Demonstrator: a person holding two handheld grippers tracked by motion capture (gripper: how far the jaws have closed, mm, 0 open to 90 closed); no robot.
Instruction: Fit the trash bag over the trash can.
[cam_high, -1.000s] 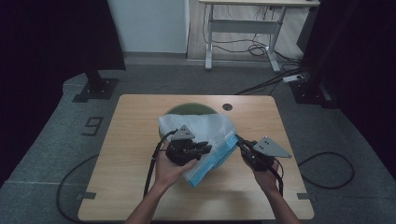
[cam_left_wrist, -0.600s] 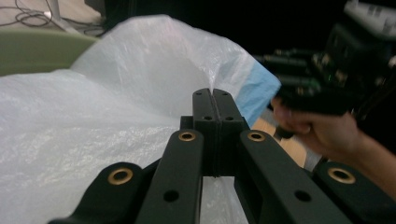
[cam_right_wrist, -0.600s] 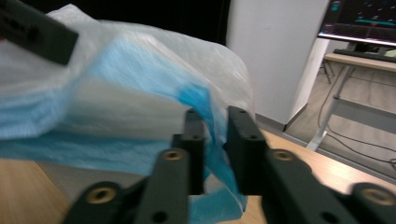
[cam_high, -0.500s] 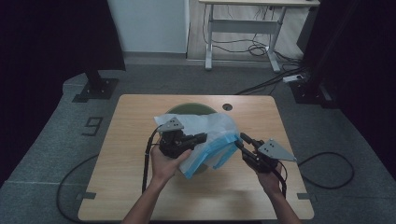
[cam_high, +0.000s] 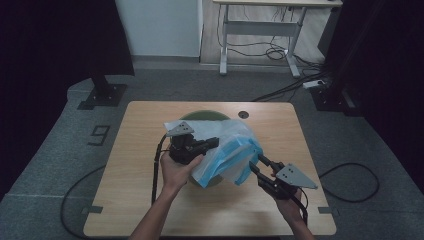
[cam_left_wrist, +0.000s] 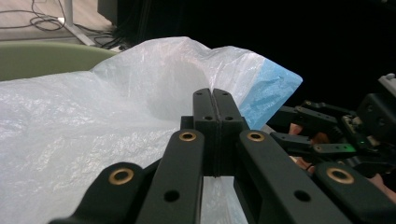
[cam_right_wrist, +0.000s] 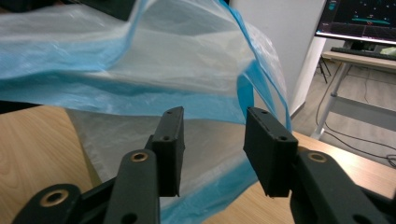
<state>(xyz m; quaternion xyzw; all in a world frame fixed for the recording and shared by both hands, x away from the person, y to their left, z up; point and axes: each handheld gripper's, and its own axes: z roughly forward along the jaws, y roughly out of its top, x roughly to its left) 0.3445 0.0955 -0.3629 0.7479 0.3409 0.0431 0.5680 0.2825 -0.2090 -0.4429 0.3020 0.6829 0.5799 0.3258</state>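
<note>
A thin plastic bag (cam_high: 230, 152), whitish with a blue rim, hangs above the middle of the table over a round green bin (cam_high: 202, 116). My left gripper (cam_high: 214, 142) is shut on the bag's film at its left side; in the left gripper view the jaws of this gripper (cam_left_wrist: 214, 109) meet with the bag (cam_left_wrist: 93, 121) spread behind them. My right gripper (cam_high: 256, 165) stands open just right of the bag's blue edge. In the right gripper view the gripper (cam_right_wrist: 212, 140) points at the bag (cam_right_wrist: 154, 70), whose blue rim hangs just beyond the parted jaws.
The wooden table (cam_high: 150, 200) has a small round hole (cam_high: 243, 114) at the back. A desk (cam_high: 275, 20) with cables stands beyond. A monitor (cam_right_wrist: 359, 18) is at the upper right in the right gripper view. Cables (cam_high: 156, 170) trail from both grippers.
The left gripper has carried the bag up and back, toward the table's middle over the green bin. The right gripper has drawn back toward the front right and is off the bag.
</note>
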